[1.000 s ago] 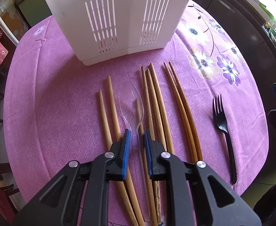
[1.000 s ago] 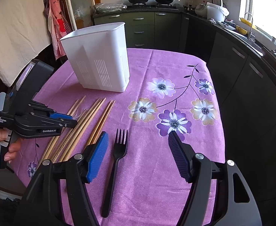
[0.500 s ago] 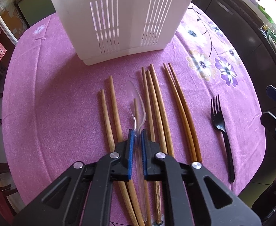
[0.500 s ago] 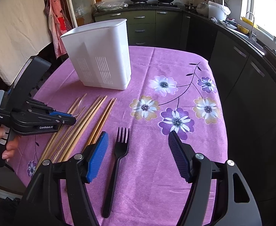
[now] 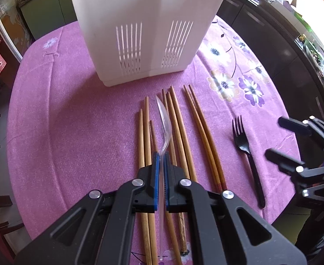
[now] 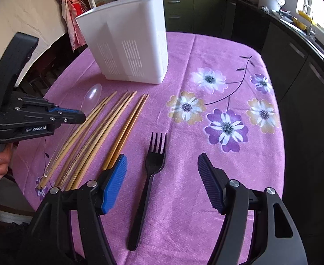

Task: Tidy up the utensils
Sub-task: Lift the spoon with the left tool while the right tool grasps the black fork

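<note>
Clear spoon [image 5: 165, 125] clamped in left gripper [image 5: 161, 154], chopsticks [image 5: 202, 130] alongside; right gripper [image 6: 162, 165] closing, straddles fork [image 6: 149, 176]; white holder [image 5: 148, 26] far.

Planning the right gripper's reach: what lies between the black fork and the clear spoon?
Wooden chopsticks lie between the fork and the spoon, clearest in the right wrist view.

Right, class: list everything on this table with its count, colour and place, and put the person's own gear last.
slotted plastic utensil holder: one, white, far end of the table
wooden chopsticks: eight, tan, lying side by side before the holder
clear plastic spoon: one, transparent, among the chopsticks, handle pinched
black plastic fork: one, right of the chopsticks
flowered tablecloth: one, purple, covering the table
left gripper: shut on the spoon
right gripper: jaws closing, fork between them untouched
</note>
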`<state>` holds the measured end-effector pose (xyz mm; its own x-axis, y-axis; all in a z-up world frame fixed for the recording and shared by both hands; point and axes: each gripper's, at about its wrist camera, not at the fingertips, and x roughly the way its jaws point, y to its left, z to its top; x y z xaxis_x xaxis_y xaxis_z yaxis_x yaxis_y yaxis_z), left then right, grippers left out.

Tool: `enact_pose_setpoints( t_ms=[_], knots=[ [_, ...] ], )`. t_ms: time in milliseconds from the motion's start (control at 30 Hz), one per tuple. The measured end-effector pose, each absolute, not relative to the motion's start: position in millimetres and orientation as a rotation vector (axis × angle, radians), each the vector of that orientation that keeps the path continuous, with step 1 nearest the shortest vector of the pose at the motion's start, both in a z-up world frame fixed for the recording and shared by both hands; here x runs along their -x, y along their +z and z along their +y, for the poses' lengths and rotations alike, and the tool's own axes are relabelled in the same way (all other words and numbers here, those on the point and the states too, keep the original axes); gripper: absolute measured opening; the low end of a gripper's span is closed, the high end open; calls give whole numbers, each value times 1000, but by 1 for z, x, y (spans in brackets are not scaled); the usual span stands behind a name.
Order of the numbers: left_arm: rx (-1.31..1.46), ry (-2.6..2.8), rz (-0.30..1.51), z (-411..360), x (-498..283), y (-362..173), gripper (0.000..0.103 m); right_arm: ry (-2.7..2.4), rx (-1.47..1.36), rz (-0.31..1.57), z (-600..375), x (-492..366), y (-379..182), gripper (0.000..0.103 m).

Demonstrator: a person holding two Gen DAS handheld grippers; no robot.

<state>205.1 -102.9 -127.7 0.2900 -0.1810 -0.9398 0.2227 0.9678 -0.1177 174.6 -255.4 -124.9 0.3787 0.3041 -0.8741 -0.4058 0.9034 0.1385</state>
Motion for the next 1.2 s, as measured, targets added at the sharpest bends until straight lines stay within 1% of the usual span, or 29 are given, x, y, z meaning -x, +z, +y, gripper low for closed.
enact_pose_setpoints(
  t_ms=[33, 100, 133, 167, 200, 333, 400, 433, 533, 600, 700, 767, 900, 1033, 1133, 1200],
  knots=[
    [-39, -271, 1236, -102, -203, -123, 4, 460, 116, 1111, -253, -176, -128, 60],
    [-43, -272, 1216, -101, -198, -116, 4, 457, 145, 1148, -247, -179, -136, 47],
    [-48, -273, 1203, -100, -196, -111, 4, 451, 162, 1166, -244, -181, -139, 42],
    [-55, -275, 1191, -101, -192, -107, 4, 448, 170, 1178, -242, -182, -142, 33],
    [-59, -277, 1182, -101, -191, -104, 4, 447, 179, 1193, -240, -183, -145, 30],
    [-70, -285, 1160, -102, -183, -95, 4, 444, 210, 1261, -228, -187, -159, 28],
    [-76, -289, 1148, -102, -180, -93, 4, 434, 239, 1276, -223, -187, -164, 23],
    [-79, -290, 1143, -102, -179, -92, 4, 426, 251, 1280, -221, -187, -167, 23],
    [-82, -295, 1128, -103, -177, -89, 4, 409, 270, 1273, -216, -186, -167, 20],
    [-77, -302, 1123, -103, -176, -87, 4, 410, 277, 1263, -213, -184, -167, 14],
    [-69, -323, 1091, -101, -172, -73, 4, 404, 301, 1245, -210, -181, -168, 11],
    [-45, -345, 1046, -98, -172, -54, 4, 408, 281, 1233, -212, -181, -167, 10],
    [12, -360, 906, -89, -180, -1, 4, 435, 203, 1183, -224, -172, -157, 10],
    [90, -322, 678, -73, -204, 54, 4, 458, 134, 1139, -235, -167, -150, 10],
    [129, -271, 519, -66, -228, 78, 4, 476, 101, 1122, -241, -164, -147, 10],
    [137, -250, 452, -68, -238, 83, 4, 487, 86, 1112, -242, -162, -144, 10]
  ],
)
